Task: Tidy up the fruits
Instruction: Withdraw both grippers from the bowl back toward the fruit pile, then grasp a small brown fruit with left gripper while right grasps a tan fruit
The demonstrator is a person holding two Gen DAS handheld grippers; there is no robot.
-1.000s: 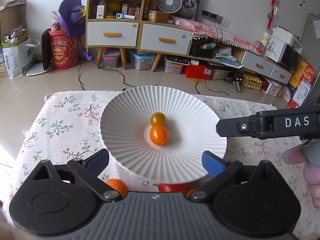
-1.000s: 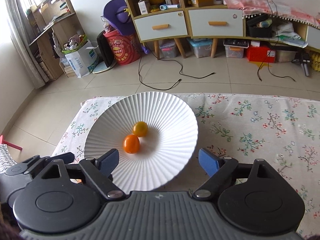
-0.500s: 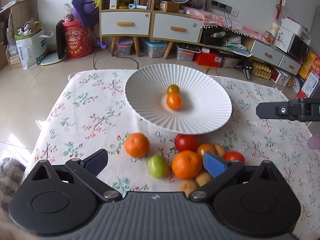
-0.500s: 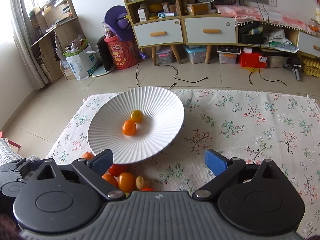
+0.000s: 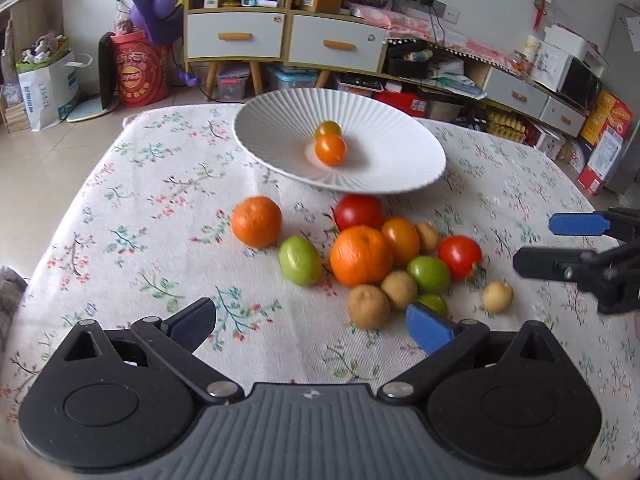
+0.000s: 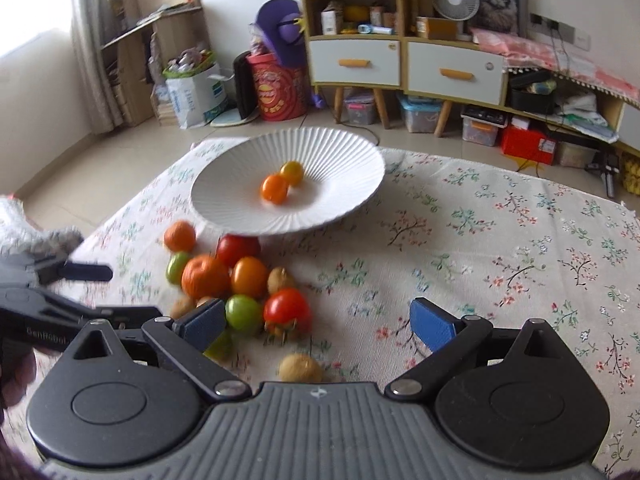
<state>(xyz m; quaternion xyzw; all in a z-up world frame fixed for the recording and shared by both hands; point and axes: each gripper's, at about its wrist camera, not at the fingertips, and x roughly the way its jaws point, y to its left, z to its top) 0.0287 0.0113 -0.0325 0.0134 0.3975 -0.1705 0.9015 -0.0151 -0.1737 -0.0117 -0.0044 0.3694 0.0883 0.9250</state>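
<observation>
left gripper [image 5: 310,324] jaws apart, empty; right gripper [image 6: 316,322] jaws wide apart, empty. only the right view shows a hand [image 6: 14,372] at the near left. fruit pile [image 5: 372,256] mid-surface, plate [image 5: 280,120] with two small fruits [image 5: 330,148] towards the far edge. a second ago the plate filled both views, hiding most of the pile.
</observation>
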